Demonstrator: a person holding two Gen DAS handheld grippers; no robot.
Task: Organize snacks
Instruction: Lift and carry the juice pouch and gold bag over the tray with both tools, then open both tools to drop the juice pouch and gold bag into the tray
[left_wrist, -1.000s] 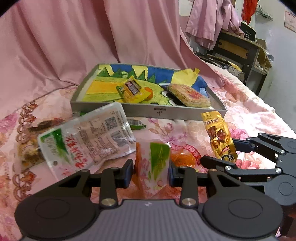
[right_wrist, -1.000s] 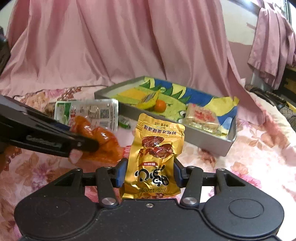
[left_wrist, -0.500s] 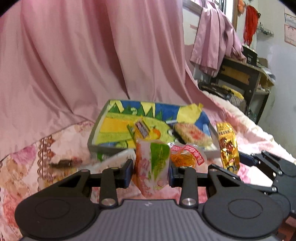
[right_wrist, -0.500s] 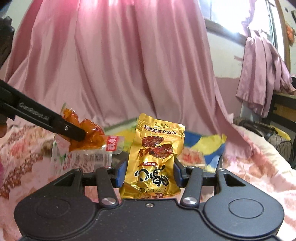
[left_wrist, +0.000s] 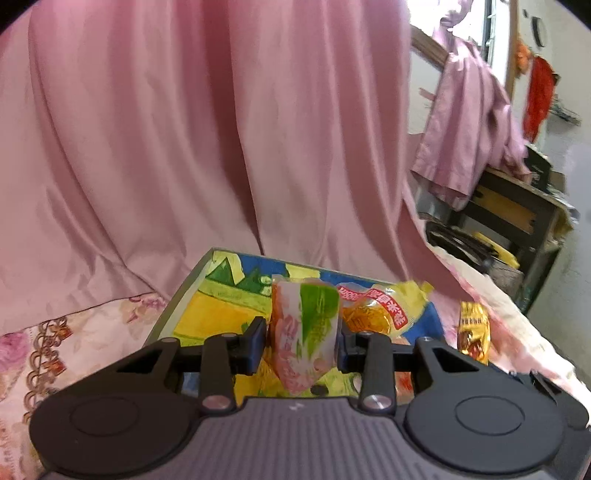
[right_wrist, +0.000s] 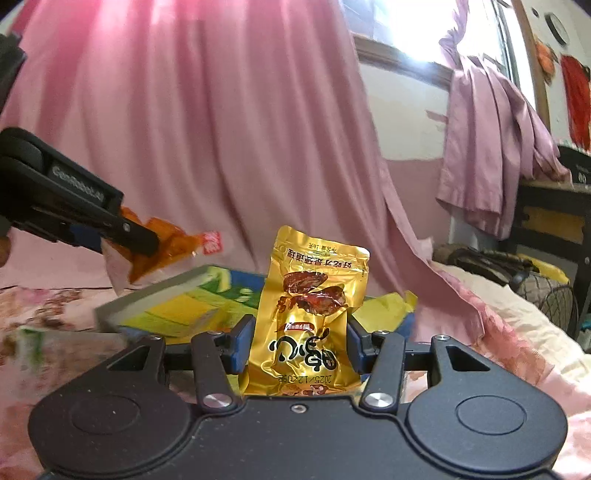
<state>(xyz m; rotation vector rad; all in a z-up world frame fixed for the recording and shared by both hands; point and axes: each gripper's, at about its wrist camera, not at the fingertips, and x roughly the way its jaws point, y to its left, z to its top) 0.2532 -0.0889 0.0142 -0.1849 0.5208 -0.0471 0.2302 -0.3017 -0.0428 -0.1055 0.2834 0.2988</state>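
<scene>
Snacks: we held two packets above the bed, one in each gripper.
Left gripper (left_wrist: 301, 341): we had its blue pads clamped on a clear pouch (left_wrist: 304, 332) with a green patch and orange contents, held upright over the tray (left_wrist: 177, 306).
Right gripper (right_wrist: 298, 345): we had it clamped on a gold foil packet (right_wrist: 310, 317), upright, its print upside down to the camera.
Tray: it lay on the floral bedspread (left_wrist: 74, 332), its floor painted yellow, green and blue.
Backdrop: a pink curtain (left_wrist: 184, 129) hung behind the tray.
Unclear: the tray's other contents were blurred; we thought we saw something yellow inside.
</scene>
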